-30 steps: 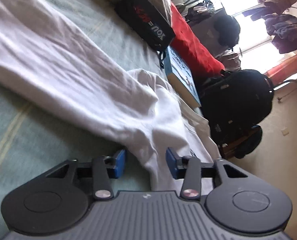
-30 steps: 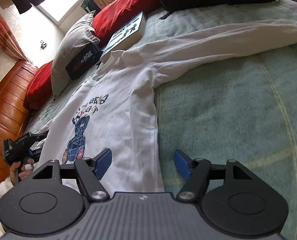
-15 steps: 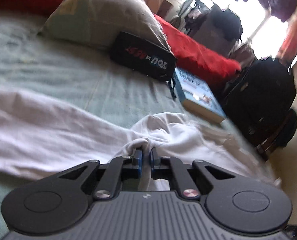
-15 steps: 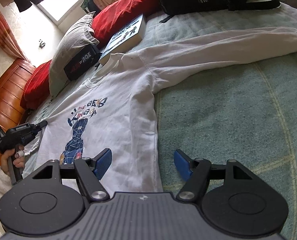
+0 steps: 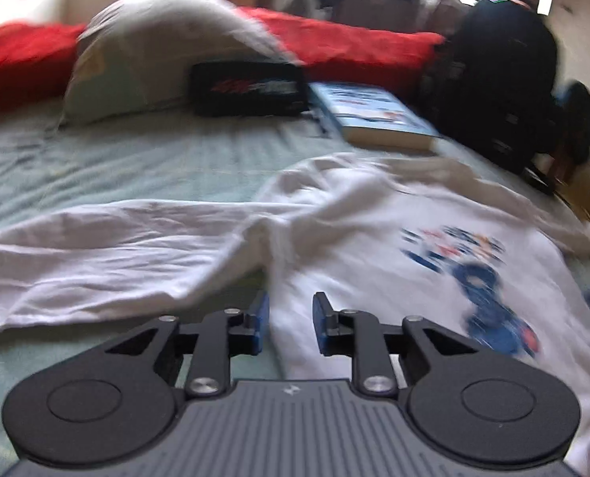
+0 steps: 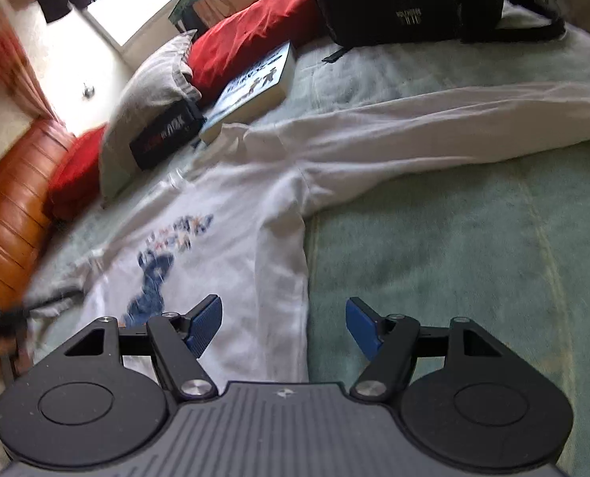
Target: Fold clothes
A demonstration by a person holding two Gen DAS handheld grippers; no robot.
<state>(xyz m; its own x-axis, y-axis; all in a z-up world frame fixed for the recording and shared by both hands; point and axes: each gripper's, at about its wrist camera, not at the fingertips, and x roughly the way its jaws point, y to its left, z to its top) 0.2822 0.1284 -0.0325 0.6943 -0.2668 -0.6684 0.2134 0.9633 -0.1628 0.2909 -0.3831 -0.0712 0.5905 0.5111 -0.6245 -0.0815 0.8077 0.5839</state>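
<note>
White sweatshirt (image 5: 374, 246) flat on green bedspread (image 5: 136, 167), print up, both sleeves out sideways. Left gripper (image 5: 291, 320) low at sweatshirt's side edge below the armpit, jaws parted a little, holding nothing; left sleeve (image 5: 96, 254) off to its left. Grey pillow (image 5: 155, 63), black pouch (image 5: 251, 87), book (image 5: 374, 115) beyond the collar. Right gripper (image 6: 283, 326) over opposite side hem, jaws spread wide, empty; right sleeve (image 6: 453, 127) stretched rightward. Left view motion-blurred.
</note>
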